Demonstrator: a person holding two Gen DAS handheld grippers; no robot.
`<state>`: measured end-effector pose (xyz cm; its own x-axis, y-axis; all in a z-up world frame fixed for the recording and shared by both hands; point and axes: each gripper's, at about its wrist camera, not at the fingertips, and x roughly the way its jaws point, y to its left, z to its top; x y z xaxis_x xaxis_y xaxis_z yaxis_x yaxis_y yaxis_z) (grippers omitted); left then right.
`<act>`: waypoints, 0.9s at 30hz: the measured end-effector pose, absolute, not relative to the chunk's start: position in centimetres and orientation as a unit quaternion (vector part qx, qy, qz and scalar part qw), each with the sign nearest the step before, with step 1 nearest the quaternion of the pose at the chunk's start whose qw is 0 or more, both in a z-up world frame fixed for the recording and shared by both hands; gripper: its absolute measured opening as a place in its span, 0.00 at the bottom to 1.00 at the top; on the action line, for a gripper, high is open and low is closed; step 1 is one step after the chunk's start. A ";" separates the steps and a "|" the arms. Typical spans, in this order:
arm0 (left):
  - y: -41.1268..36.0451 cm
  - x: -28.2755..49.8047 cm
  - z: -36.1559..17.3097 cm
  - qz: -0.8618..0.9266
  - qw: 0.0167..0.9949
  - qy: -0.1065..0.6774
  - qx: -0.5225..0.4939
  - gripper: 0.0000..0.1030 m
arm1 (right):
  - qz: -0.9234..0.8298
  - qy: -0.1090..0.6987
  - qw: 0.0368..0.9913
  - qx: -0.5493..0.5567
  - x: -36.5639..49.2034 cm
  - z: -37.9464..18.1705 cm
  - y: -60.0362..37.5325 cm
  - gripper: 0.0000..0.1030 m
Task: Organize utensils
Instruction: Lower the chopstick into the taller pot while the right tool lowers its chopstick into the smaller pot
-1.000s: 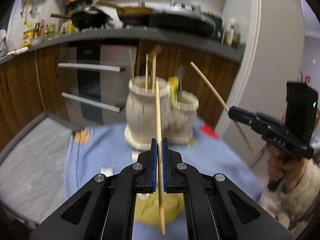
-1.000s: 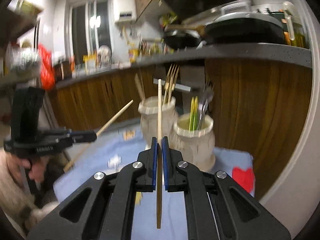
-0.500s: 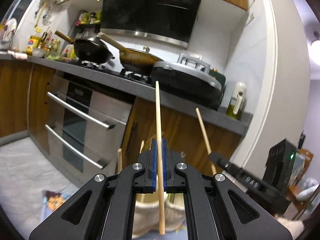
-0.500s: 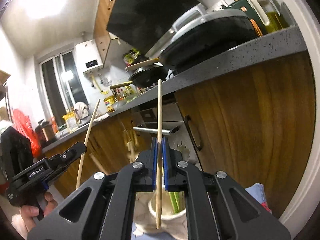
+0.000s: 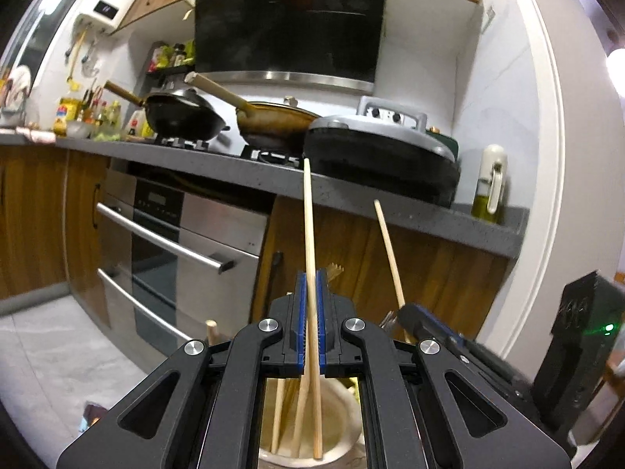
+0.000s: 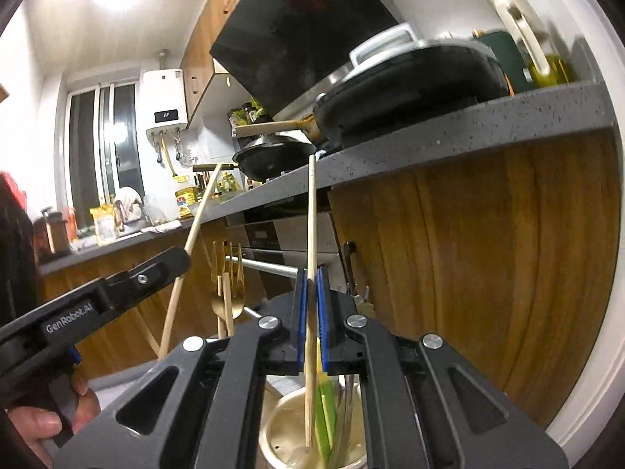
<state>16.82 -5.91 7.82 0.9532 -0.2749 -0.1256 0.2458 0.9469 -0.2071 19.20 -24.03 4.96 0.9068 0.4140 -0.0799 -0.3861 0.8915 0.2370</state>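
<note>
My left gripper [image 5: 311,285] is shut on a wooden chopstick [image 5: 308,215] held upright. Its lower end hangs over a cream holder [image 5: 349,414] with several wooden chopsticks inside. My right gripper [image 6: 311,277] is shut on a second chopstick [image 6: 311,211], also upright, whose lower tip reaches into another cream holder [image 6: 279,430] with green utensils [image 6: 326,410] and metal cutlery. Each gripper shows in the other's view: the right gripper [image 5: 410,314] at the right, the left gripper [image 6: 172,264] at the left, each with its chopstick slanting.
A grey kitchen counter [image 5: 218,164] runs ahead with pans [image 5: 183,117] and a lidded griddle [image 5: 383,156], over an oven [image 5: 172,242] and wooden cabinet fronts [image 6: 488,273]. Gold forks [image 6: 228,285] stand in the holder beyond. A person's hand [image 6: 43,422] grips the left tool.
Both grippers moved forward over the holders, which were ahead on the blue cloth and now lie beneath the fingers. Both views tilted upward to the counter. Each chopstick stayed clamped.
</note>
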 end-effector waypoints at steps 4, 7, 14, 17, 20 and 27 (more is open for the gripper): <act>-6.1 17.0 6.9 -0.131 0.984 0.081 -0.089 0.05 | 0.200 0.052 0.976 0.074 19.2 4.2 -23.1 0.05; -5.8 16.9 6.5 -0.133 0.984 0.082 -0.088 0.05 | 0.200 0.052 0.976 0.065 19.1 3.7 -22.9 0.05; -5.5 16.7 5.3 -0.131 0.983 0.089 -0.091 0.05 | 0.198 0.071 0.975 0.070 19.6 2.9 -23.2 0.05; -5.4 16.5 4.9 -0.131 0.983 0.092 -0.092 0.05 | 0.199 0.074 0.975 0.068 19.5 2.8 -23.3 0.05; -5.2 16.3 4.7 -0.134 0.982 0.092 -0.095 0.05 | 0.200 0.080 0.974 0.064 19.1 2.7 -23.5 0.05; -4.5 15.5 4.4 -0.134 0.982 0.091 -0.102 0.05 | 0.205 0.093 0.972 0.074 18.1 2.1 -24.4 0.05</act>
